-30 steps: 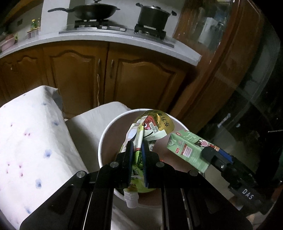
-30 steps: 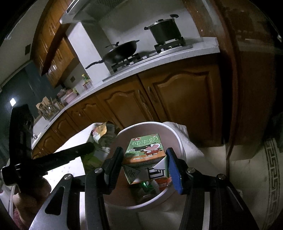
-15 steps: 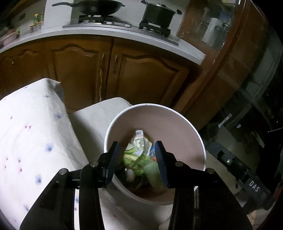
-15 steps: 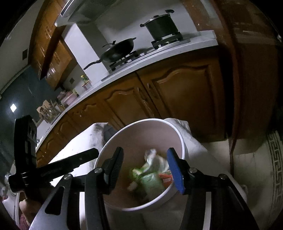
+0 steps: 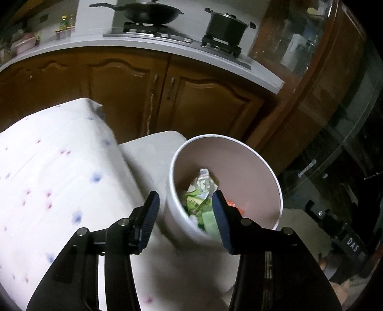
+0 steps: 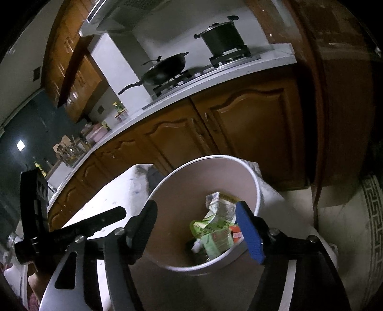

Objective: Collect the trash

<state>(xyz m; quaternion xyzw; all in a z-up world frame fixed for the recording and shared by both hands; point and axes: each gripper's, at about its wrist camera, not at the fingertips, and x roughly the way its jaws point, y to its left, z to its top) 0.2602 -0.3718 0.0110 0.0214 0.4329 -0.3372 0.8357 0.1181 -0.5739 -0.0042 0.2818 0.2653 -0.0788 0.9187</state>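
A white round trash bin point(image 5: 239, 153) stands beside the cloth-covered table; it also shows in the right wrist view point(image 6: 256, 181). Inside lie a crumpled drink pouch point(image 6: 221, 205), a green milk carton point(image 6: 216, 241) and other green wrappers point(image 5: 195, 202). My left gripper point(image 5: 185, 216) is open and empty over the bin's near left rim. My right gripper point(image 6: 198, 229) is open and empty above the bin's near side. The left gripper's body point(image 6: 59, 229) shows at the left of the right wrist view.
A white table cloth with small blue and pink flowers point(image 5: 47, 181) lies to the left of the bin. Brown kitchen cabinets point(image 5: 148, 95) stand behind, with a wok point(image 5: 150, 13) and a pot point(image 5: 226, 26) on the stove. A glass-fronted dark cabinet point(image 5: 335, 143) is on the right.
Both grippers opened: the left dropped the drink pouch and the right dropped the milk carton into the bin. The left gripper has since widened and shifted left over the rim.
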